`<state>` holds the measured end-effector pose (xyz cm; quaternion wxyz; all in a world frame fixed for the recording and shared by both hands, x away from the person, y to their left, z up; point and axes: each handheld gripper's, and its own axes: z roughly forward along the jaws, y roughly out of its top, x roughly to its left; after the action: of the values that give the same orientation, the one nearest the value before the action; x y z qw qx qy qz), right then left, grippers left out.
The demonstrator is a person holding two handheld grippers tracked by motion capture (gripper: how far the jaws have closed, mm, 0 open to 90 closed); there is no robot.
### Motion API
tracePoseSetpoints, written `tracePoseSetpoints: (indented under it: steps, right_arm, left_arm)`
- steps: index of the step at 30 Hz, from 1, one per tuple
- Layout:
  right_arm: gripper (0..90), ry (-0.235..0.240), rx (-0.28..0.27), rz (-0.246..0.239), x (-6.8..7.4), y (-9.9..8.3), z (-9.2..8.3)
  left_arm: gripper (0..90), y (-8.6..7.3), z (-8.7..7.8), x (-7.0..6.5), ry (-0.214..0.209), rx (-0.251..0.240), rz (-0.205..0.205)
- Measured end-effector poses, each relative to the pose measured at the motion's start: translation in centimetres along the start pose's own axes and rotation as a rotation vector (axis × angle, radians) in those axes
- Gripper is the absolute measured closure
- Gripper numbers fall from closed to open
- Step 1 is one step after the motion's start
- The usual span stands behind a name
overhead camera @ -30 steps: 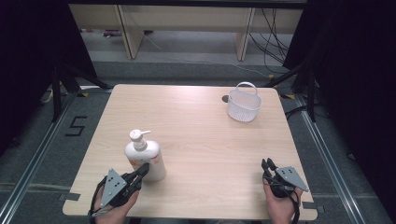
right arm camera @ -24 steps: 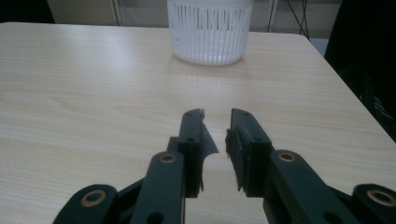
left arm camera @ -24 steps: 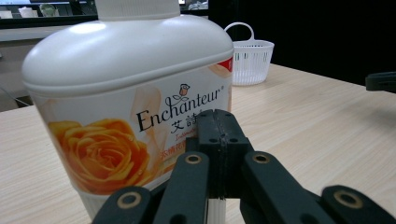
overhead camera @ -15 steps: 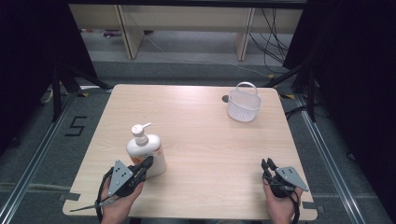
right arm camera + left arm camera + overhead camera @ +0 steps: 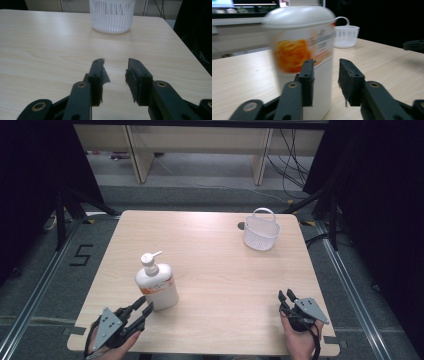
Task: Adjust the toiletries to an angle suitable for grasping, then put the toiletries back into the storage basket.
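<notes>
White pump bottle (image 5: 157, 286) (one, orange label) upright near table (image 5: 215, 270) front-left, before left gripper (image 5: 141, 310), its jaws just opened; one basket (image 5: 260, 231); right gripper (image 5: 286, 297) parting, empty.

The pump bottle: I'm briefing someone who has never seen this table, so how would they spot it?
On the wooden table, look at the near left part, just ahead of the left gripper. The pump bottle stands upright there: white, with an orange label, unlike the slatted white basket at the far right.
</notes>
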<state>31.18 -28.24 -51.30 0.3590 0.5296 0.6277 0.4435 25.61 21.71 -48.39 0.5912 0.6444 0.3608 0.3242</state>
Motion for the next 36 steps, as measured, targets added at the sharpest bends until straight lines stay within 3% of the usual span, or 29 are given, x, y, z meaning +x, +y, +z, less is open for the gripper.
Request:
tracePoseSetpoints:
  steps: [1,2,4,5,6,8,10,12,13,14,17,18,21,22,24,26,27,30,33,36]
  right_arm:
    - [63.4,-0.013,0.000,0.017,0.2,0.0,0.0]
    - [61.8,-0.033,0.000,-0.006,0.1,0.1,0.0]
    - [57.6,0.017,-0.017,0.010,0.8,0.7,-0.3]
    - [57.6,0.017,-0.017,0.010,0.8,0.7,-0.3]
    - [53.7,0.046,-0.064,-0.021,2.0,1.6,-0.5]
    - [51.1,0.082,-0.088,-0.022,3.6,2.3,-0.7]
    - [48.4,0.156,-0.122,-0.043,5.7,3.2,-0.7]
    - [47.5,0.169,-0.121,-0.063,6.3,3.5,-0.8]
    - [45.9,0.212,-0.136,-0.107,8.1,4.3,-0.8]
    - [45.3,0.234,-0.139,-0.097,8.9,4.6,-0.8]
    - [44.3,0.262,-0.154,-0.135,10.6,5.5,-0.8]
    - [44.1,0.276,-0.163,-0.119,11.3,5.6,-0.8]
    - [43.7,0.295,-0.172,-0.135,12.3,6.0,-0.7]
    - [43.6,0.341,-0.163,-0.122,13.7,6.3,-0.6]
    - [43.4,0.374,-0.168,-0.129,14.8,6.6,-0.4]
    - [43.4,0.378,-0.186,-0.157,15.4,6.9,-0.2]
    - [43.3,0.414,-0.173,-0.128,16.4,7.2,-0.2]
    - [43.0,0.455,-0.203,-0.146,18.2,8.2,0.1]
    - [42.9,0.478,-0.198,-0.143,19.1,8.6,0.1]
    - [42.9,0.522,-0.205,-0.156,21.1,9.4,0.3]
  left_arm:
    - [57.8,-0.5,-0.7,0.9,0.036,0.010,-0.017]
    - [56.0,-0.9,-1.0,1.6,0.062,0.021,-0.027]
    - [52.9,-1.6,-1.2,3.0,0.100,0.024,-0.050]
    - [52.2,-1.6,-1.2,3.0,0.100,0.024,-0.050]
    - [51.5,-2.1,-1.3,4.0,0.141,0.046,-0.054]
    - [50.4,-2.5,-1.0,4.8,0.157,0.047,-0.063]
    - [50.2,-2.9,-0.8,5.4,0.165,0.053,-0.082]
    - [50.2,-3.1,-0.6,5.6,0.164,0.042,-0.083]
    - [50.0,-3.5,-0.4,5.8,0.167,0.048,-0.085]
    - [50.0,-3.6,-0.3,5.8,0.163,0.050,-0.086]
    - [50.0,-3.8,0.0,5.9,0.159,0.049,-0.083]
    - [50.0,-3.8,-0.1,5.9,0.167,0.059,-0.092]
    - [50.1,-3.8,0.0,6.1,0.167,0.061,-0.078]
    - [50.0,-4.0,0.1,6.1,0.165,0.069,-0.083]
    - [50.0,-4.0,0.1,6.1,0.171,0.091,-0.090]
    - [50.0,-4.0,0.1,6.2,0.172,0.089,-0.089]
    - [50.1,-4.1,0.2,6.2,0.171,0.084,-0.090]
    - [50.2,-4.1,0.3,6.2,0.176,0.080,-0.091]
    - [50.2,-4.1,0.3,6.3,0.180,0.084,-0.087]
    - [50.2,-4.0,0.3,6.2,0.183,0.104,-0.078]
